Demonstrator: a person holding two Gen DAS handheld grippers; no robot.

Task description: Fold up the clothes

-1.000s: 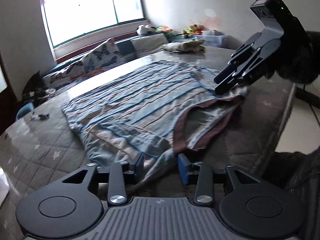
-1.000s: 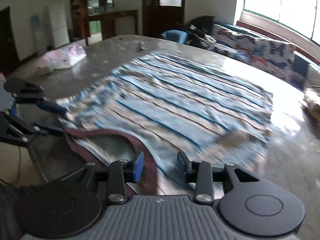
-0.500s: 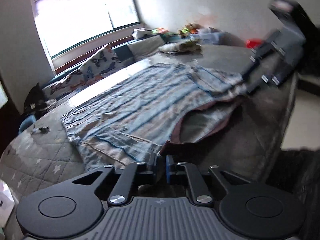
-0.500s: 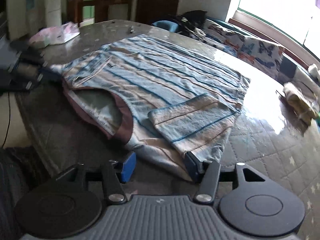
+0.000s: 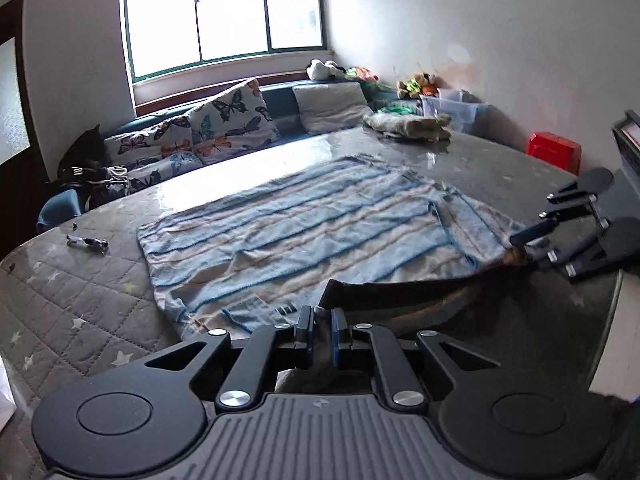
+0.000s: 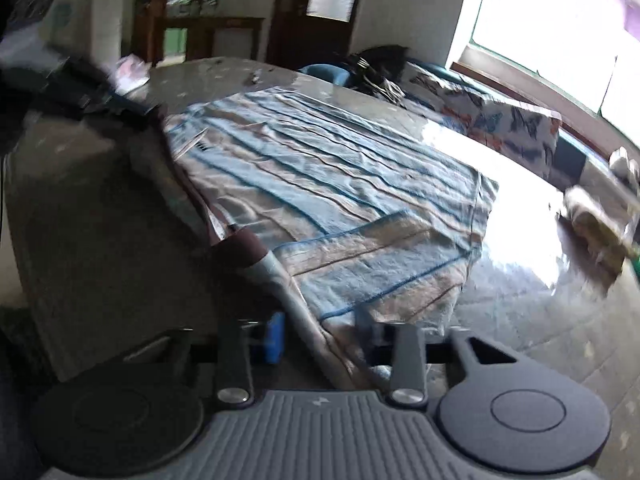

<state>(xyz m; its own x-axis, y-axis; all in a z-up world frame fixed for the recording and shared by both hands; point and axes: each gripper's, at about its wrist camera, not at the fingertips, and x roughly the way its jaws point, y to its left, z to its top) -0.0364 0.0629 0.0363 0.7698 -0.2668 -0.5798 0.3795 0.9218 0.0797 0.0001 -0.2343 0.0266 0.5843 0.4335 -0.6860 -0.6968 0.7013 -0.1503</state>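
Note:
A blue and beige striped T-shirt [image 5: 304, 232] with a dark maroon collar [image 5: 392, 286] lies spread flat on the grey table [image 5: 80, 312]. My left gripper [image 5: 319, 320] is shut on the shirt's shoulder next to the collar. My right gripper [image 6: 320, 330] is open, its jaws either side of the other shoulder edge of the shirt [image 6: 340, 208]. In the left wrist view the right gripper [image 5: 524, 244] shows at the shirt's right shoulder. In the right wrist view the left gripper [image 6: 148, 114] shows blurred at the far shoulder. One sleeve [image 6: 372, 268] is folded over the body.
A folded cloth pile [image 5: 408, 126] lies at the table's far edge. A small pen-like object [image 5: 87, 242] lies on the left. A butterfly-print sofa [image 5: 208, 128] stands behind the table under the window. A red stool [image 5: 554, 150] stands at the right.
My left gripper has closed on the shirt's shoulder by the collar. My right gripper has dropped to the other shoulder and now straddles the fabric, and the collar edge is pulled straighter.

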